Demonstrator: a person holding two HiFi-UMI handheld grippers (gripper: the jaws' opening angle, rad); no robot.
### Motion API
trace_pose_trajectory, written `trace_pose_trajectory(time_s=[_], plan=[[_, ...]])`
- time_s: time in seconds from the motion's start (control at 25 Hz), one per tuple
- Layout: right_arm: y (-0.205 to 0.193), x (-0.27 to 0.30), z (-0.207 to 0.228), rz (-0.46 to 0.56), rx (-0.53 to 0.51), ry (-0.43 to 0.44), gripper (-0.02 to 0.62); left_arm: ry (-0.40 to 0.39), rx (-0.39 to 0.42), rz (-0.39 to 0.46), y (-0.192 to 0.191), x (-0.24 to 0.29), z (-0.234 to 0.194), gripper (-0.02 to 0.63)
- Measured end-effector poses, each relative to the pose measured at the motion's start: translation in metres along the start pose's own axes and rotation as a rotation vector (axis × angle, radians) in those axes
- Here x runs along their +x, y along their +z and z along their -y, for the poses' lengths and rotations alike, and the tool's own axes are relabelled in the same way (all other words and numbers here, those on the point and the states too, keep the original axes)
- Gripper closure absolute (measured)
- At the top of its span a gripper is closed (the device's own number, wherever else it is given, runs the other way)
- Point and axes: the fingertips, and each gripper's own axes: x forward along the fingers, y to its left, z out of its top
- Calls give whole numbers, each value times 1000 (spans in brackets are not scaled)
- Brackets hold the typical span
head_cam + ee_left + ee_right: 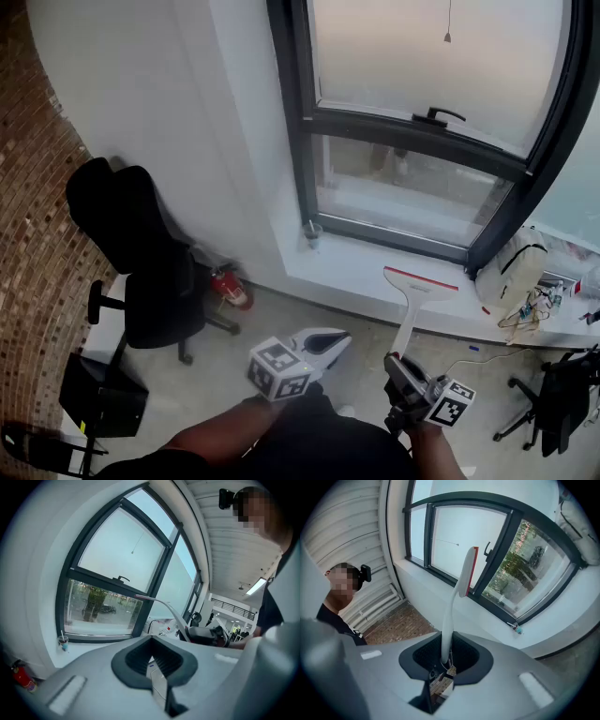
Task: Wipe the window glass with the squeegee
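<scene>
My right gripper (401, 367) clamps squeegee (413, 292) handle, blade raised toward window glass (424, 56); my left gripper (330, 341) closed, empty.

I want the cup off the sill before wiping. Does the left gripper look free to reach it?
Probably yes. The left gripper holds nothing, and the cup stands alone at the left end of the sill with nothing in between. Its jaws are together, so they must open first.
</scene>
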Motion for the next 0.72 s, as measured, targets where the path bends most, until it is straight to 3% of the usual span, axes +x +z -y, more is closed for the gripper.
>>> trace_pose_trajectory(time_s=[0.32,0.72], plan=[[1,1,-2,-9,-3,5,507,-2,3,-2,1,0,3,604],[14,-7,-6,57,43,67,503,-2,15,-8,0,1,5,604]])
